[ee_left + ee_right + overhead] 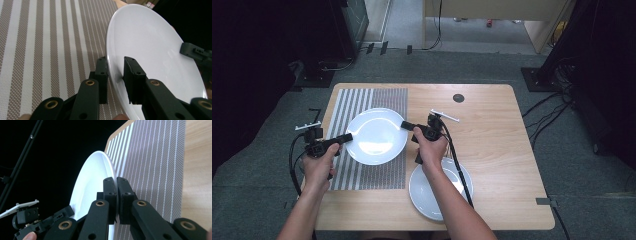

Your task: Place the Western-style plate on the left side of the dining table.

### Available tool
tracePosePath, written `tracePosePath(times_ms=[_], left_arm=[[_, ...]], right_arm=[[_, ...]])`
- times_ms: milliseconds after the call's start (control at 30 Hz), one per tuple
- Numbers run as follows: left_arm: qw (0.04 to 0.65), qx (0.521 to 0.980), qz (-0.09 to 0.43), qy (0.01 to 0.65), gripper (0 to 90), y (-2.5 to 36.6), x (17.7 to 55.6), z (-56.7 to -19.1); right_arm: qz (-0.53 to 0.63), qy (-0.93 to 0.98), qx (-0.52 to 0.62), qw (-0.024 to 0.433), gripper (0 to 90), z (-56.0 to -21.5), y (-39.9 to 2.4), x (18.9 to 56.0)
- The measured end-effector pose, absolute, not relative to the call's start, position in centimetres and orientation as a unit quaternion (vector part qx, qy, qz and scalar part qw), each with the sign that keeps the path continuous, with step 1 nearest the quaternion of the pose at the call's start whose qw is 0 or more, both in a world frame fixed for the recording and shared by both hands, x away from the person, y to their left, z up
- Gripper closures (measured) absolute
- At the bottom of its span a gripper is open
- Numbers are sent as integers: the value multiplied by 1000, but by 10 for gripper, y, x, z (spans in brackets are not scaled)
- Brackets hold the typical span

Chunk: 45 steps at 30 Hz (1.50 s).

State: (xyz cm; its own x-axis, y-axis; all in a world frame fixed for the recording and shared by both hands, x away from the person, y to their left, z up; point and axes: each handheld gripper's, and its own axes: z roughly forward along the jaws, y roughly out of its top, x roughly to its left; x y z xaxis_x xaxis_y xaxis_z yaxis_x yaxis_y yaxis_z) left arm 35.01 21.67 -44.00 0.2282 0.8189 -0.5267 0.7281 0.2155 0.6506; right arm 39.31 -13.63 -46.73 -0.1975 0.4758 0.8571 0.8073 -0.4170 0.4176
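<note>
In the high view the person's right forearm (451, 200) covers the middle of the second white plate (424, 192) near the table's front edge, and both forearms run off the bottom of that picture. The held white plate (376, 136) hides part of the striped placemat (362, 100) beneath it. In the left gripper view that plate's (150, 45) rim is cut by the bottom edge, and the far gripper (196, 51) slips past the right edge. In the right gripper view the pinched rim (110, 167) vanishes between the jaws, and the plate's underside faces away. The small dark disc (458, 98) on the table is too small to identify, perhaps a cable port.
</note>
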Motion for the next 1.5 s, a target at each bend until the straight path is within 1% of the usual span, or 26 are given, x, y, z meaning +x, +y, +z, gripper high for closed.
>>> tracePosePath(times_ms=[133,167,233,333,433,567,733,767,800,867,933,1133,1200,1400,1500], left_arm=[[480,611,50,627,767,218,359,-442],[491,601,39,630,774,222,365,-445],[500,596,31,628,789,226,371,-446],[493,599,37,630,794,228,375,-446],[486,595,47,639,793,234,381,-448],[468,588,56,657,785,245,391,-460],[460,576,49,674,781,251,400,-472],[457,575,50,677,779,251,402,-474],[452,576,51,680,779,251,404,-476],[439,581,54,683,769,251,409,-480],[424,584,65,689,762,248,415,-482],[414,584,59,695,767,245,424,-487],[410,579,69,701,765,245,425,-490],[400,588,63,700,766,244,426,-495],[394,592,62,700,765,243,427,-498]], right_arm=[[-569,-517,-622,149,878,-471,-133,406],[-569,-511,-626,153,878,-474,-132,412],[-564,-505,-633,161,877,-479,-130,418],[-561,-506,-637,156,875,-484,-127,423],[-562,-501,-638,164,875,-489,-120,429],[-560,-516,-632,145,874,-495,-101,439],[-553,-524,-635,129,873,-500,-89,448],[-548,-528,-637,120,870,-503,-85,451],[-548,-528,-637,120,870,-503,-85,451],[-545,-533,-639,106,866,-507,-81,456],[-542,-530,-644,107,864,-511,-79,459],[-534,-516,-662,105,856,-521,-79,464],[-529,-517,-664,105,853,-524,-76,465],[-519,-526,-665,104,843,-529,-75,467],[-514,-533,-665,93,833,-530,-75,467]])
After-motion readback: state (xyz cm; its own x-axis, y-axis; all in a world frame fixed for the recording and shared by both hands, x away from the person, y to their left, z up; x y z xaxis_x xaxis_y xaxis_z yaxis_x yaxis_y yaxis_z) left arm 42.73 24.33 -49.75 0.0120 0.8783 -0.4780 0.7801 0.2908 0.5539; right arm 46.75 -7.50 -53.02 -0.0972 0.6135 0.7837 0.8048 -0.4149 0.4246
